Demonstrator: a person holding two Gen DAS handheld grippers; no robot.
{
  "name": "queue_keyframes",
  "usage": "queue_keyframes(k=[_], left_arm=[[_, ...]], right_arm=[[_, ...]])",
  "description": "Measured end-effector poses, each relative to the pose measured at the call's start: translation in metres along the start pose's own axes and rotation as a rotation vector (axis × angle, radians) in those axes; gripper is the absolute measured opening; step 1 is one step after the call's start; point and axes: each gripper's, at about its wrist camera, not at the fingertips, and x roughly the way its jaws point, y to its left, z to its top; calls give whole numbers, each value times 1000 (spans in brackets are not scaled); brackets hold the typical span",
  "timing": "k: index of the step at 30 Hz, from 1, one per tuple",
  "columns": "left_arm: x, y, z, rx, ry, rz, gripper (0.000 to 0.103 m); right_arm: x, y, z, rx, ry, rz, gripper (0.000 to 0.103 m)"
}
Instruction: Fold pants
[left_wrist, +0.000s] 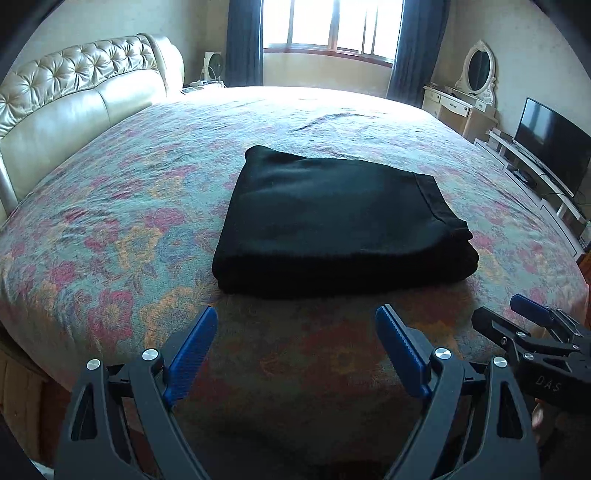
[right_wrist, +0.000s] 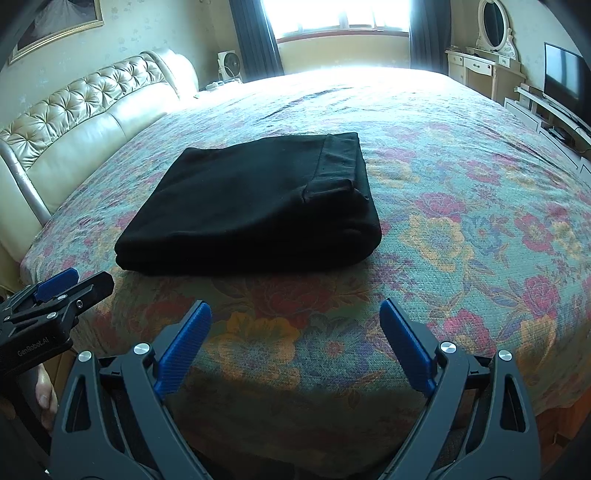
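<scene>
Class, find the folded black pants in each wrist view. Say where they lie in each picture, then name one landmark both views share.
Left wrist view: the pants lie mid-frame on the bed, just right of centre, beyond the open left gripper.
Right wrist view: the pants lie left of centre, beyond the open right gripper.
Shared landmark: the window behind the bed.

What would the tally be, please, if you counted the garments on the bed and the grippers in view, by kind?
Folded black pants: 1
Grippers: 2, the left gripper and the right gripper, both open and empty
Total: 3
</scene>
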Motion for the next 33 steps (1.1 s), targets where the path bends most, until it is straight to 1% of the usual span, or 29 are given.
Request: queue_keyframes(k=[2,7,9,12,15,16,17,18,19,21,24,26,31,33], left_arm=[[1,1,2,-8,9,-31,86],[1,-5,6,22,8,-25,86],[0,-8,8,41,3,-5,86],[0,-10,11,67,-2,59,87],[1,-10,14,56,4,77,87],[1,-9,14,46,0,72,87],[0,-8,14,35,-8,42,87],[-1,-8,15,31,-12,-6,87],[-2,-9,16,36,-12,-17,87],[-2,-12,17,56,-27,-3,87],[-4,-19,14,96,-36,-19,87],[-3,-19,12,82,-32,-33,87],[-2,-20,10,90,-30,-15,87],[-2,-17,10,70,-26,-22,87]], right_arm=[[0,0,0,0,0,1,93],[0,2,-1,-3,4,9,93],[1,3,-1,-6,7,12,93],[1,3,-2,-6,9,16,93],[3,2,-2,0,17,23,93],[4,2,-2,2,19,23,93],[4,2,-2,2,21,21,93],[4,2,-3,1,22,20,93],[4,1,-3,0,22,19,93],[4,1,-2,1,20,15,93],[4,-1,-2,2,16,8,93],[4,-2,-2,8,17,7,93],[4,-5,-2,14,18,4,93],[4,-5,-2,15,18,4,93]])
